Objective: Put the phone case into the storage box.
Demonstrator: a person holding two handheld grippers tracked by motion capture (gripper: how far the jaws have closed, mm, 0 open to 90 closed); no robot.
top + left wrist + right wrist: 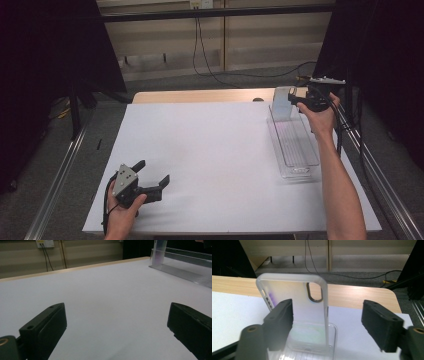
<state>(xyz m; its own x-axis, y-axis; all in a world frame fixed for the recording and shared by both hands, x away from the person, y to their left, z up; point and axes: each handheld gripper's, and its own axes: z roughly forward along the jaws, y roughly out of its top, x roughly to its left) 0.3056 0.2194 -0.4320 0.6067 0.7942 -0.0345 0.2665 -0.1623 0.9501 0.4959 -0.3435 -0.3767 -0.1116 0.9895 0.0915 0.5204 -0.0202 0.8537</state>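
My right gripper (327, 322) stands wide, the phone case (294, 305) upright between its jaws, in the clear tray (294, 145).

A white table (215, 165) with a bare wooden strip along its far edge carries a clear plastic tray (295, 150), long and narrow, lying lengthwise just below and ahead of the right gripper (295, 102). A translucent phone case (294, 305) stands upright at the tray's far end, between that gripper's parted jaws, nearer the left one in the right gripper view. The left gripper (152, 175) rests low at the near left corner, well apart from the tray, bare white surface between its spread jaws.
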